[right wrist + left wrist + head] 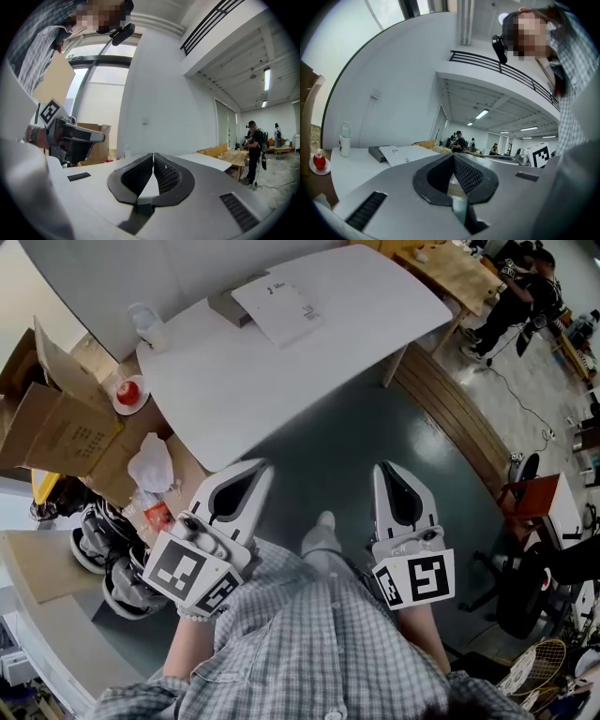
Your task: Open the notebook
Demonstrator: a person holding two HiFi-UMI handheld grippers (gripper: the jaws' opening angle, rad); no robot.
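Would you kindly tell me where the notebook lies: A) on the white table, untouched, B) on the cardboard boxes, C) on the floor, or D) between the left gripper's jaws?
A: the notebook lies on the white table, with the left gripper and right gripper well away from it, jaws shut.

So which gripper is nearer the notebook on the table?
Left. The left gripper sits by the table's near edge, roughly in line with the notebook; the right gripper is further aside, over the floor. Neither touches it.

We hold our left gripper (246,476) and right gripper (390,478) level, side by side, jaws closed, both empty.
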